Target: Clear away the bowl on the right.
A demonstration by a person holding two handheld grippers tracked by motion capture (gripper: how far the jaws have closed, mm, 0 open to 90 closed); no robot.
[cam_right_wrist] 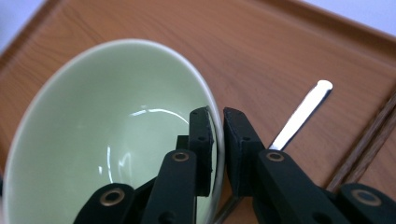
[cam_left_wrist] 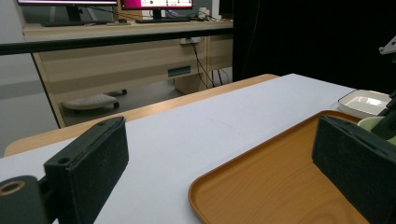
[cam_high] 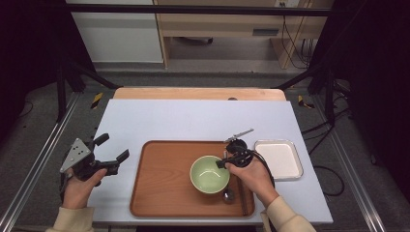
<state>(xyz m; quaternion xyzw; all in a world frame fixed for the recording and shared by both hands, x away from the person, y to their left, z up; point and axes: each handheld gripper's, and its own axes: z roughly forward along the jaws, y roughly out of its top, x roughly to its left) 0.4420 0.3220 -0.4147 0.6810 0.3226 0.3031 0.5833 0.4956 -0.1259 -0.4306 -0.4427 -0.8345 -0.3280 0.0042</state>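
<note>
While the right gripper pinches the rim of the green bowl, its jaws nearly closed with one inside the wall and one outside, the bowl sits on the wooden tray, right of the tray's middle. It looks like glazed ceramic: stiff, smooth, rather slippery and easy to chip, and heavy enough that a rim pinch at the bowl's three o'clock side would let it tilt or swing if lifted fast. I would judge a deeper bite on the wall, kept level, safer than a fingertip hold. A spoon lies just beside the bowl at its four o'clock, and dark chopsticks run along the tray's right edge, so there is little room that way. A white square dish stands on the desk just off the tray at three o'clock. Open room lies at nine o'clock on the tray and at twelve o'clock on the bare desk. The left gripper hovers off the tray's left edge, jaws wide apart and holding nothing.
</note>
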